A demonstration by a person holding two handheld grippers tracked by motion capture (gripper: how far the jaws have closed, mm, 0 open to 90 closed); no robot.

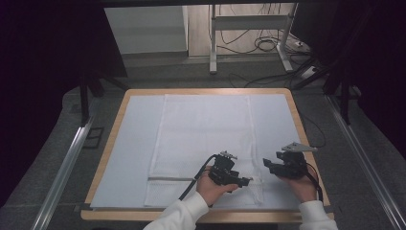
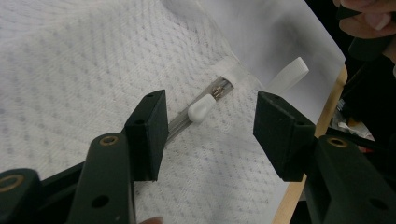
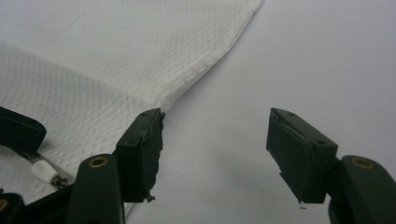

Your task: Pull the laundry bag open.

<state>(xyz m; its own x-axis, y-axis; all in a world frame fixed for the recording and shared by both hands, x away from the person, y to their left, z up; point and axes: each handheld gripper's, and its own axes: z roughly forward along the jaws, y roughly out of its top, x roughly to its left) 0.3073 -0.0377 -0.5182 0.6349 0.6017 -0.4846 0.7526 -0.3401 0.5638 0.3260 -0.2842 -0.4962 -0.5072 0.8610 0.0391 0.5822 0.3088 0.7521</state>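
Note:
A white mesh bag [image 1: 201, 139] lies flat on the pale mat [image 1: 127, 153], with a zipper [image 1: 165, 178] running across it near the front. My left gripper [image 1: 242, 181] stands open low over the bag's front right corner. In the left gripper view its jaws straddle the white zipper pull [image 2: 201, 110] without touching it, and the gripper [image 2: 212, 116] holds nothing. A white fabric loop [image 2: 289, 74] sticks out past the zipper's end. My right gripper [image 1: 269, 166] is open just right of the bag's edge [image 3: 196, 77], and the gripper [image 3: 217, 126] hangs over bare mat.
The mat covers a wooden table [image 1: 111, 129] whose front edge [image 2: 299, 191] is close to both hands. The zipper pull [image 3: 44, 170] and a jaw of the other gripper [image 3: 18, 128] show at the lower left of the right gripper view. Cables and desk legs [image 1: 213, 43] lie beyond the table.

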